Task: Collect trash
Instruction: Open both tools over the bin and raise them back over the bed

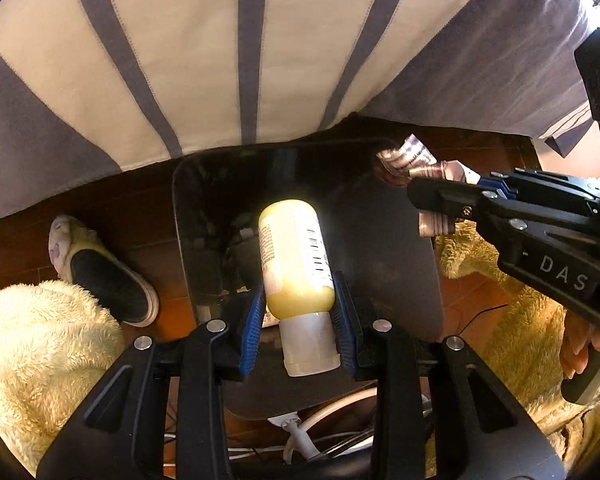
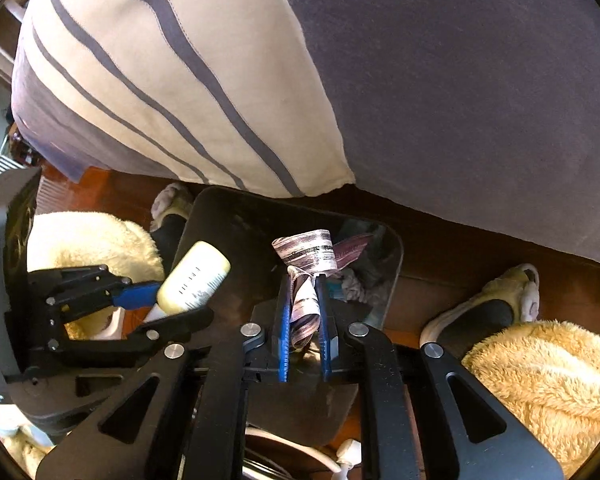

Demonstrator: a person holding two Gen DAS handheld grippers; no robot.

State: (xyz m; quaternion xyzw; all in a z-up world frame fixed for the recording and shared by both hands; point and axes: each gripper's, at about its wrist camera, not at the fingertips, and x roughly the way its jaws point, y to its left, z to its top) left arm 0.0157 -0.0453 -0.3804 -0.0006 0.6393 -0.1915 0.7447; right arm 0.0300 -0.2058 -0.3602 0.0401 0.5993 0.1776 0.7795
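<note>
Trash is in both of my hands at this point: a yellow bottle [image 1: 296,256] in the left and a crumpled wrapper [image 1: 416,164] in the right, both hanging over the open dark bin [image 1: 204,184] that stands on the wooden floor [image 1: 148,256] at the foot of the striped bedding [image 1: 220,60]. From the left wrist, my left hand-held gripper [image 1: 298,320] clamps the bottle low on its body just above the white cap, blue pads pressing either side, the bottle's far end pointing down into the bin's mouth. My right hand-held gripper [image 1: 432,204] reaches in from the right with the wrapper sticking out beyond its tips above the bin's far right corner. A slipper [image 1: 104,272] and a fluffy cream robe [image 1: 40,352] sit left of the bin. From the right wrist, my right hand-held gripper [image 2: 304,304] has the wrapper [image 2: 306,264] pinched between its narrow-set pads, its loose end fanned out over the bin [image 2: 228,216], where other scraps already lie. My left hand-held gripper [image 2: 168,300] shows at the left, holding the bottle [image 2: 194,278] tilted over the bin's near left edge. I judge this the drop step: both items are over the opening, so the next move calls for spreading the jaws wide enough for each to fall clear inside, the bottle needing a nudge inward first.
</note>
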